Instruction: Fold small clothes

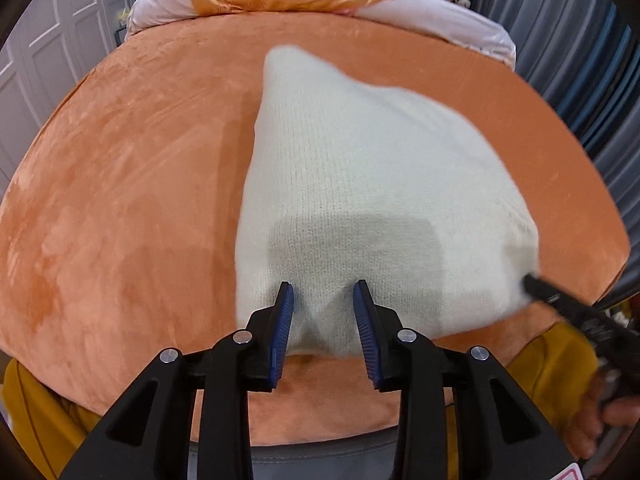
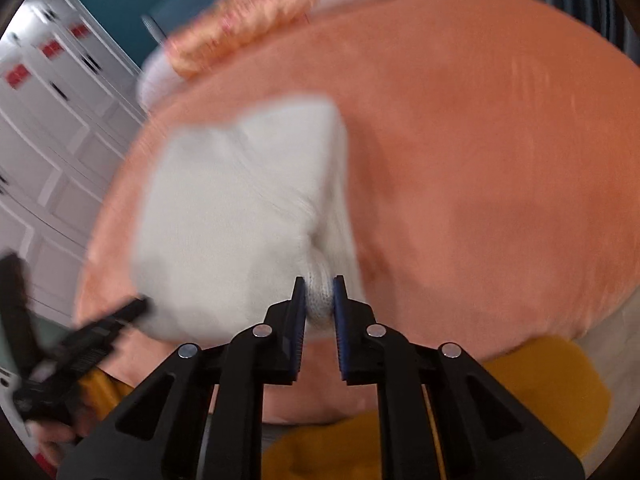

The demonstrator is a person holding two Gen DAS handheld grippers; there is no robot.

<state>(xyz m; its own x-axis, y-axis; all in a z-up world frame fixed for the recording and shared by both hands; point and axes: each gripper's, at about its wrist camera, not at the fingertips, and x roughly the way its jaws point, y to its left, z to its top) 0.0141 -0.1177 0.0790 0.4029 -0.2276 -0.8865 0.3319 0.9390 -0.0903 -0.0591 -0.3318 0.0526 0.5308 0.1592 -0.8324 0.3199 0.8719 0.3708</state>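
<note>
1. The cream knit garment (image 1: 360,184) lies on the orange bed (image 1: 132,184), long axis running away from both hands.
2. Right gripper (image 2: 319,300): jaws clamped on its near corner.
3. Left gripper (image 1: 323,300): jaws apart, straddling the near hem, unpinched.

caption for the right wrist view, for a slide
Right gripper pinches a bunched edge of the white knit garment on the orange bed cover.

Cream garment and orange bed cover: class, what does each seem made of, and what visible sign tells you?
Cream garment: apparently knitted yarn, wool or acrylic; fine knit rows, matte fuzzy surface.
Orange bed cover: likely plush velvet or fleece; soft sheen with lighter and darker brushed patches.
</note>
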